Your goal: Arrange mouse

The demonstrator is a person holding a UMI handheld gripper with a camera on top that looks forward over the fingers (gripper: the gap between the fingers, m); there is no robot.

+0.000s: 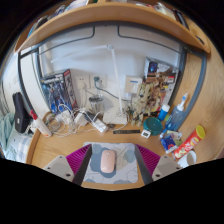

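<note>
A pale pink mouse [107, 161] lies on a grey patterned mouse pad [126, 166] on the wooden desk [60, 145]. My gripper [109, 168] is open, low over the desk. The mouse sits between the two fingers, closer to the left one, with a gap at either side. The magenta pads [72, 160] show at left and right of the mouse pad. The mouse rests on the pad on its own and points away from me.
Beyond the mouse pad the back of the desk is crowded: a white lamp base [115, 116], cables [70, 118], bottles and small items [180, 140] at the right, a black object [22, 110] at the left. A wooden shelf [110, 12] hangs above.
</note>
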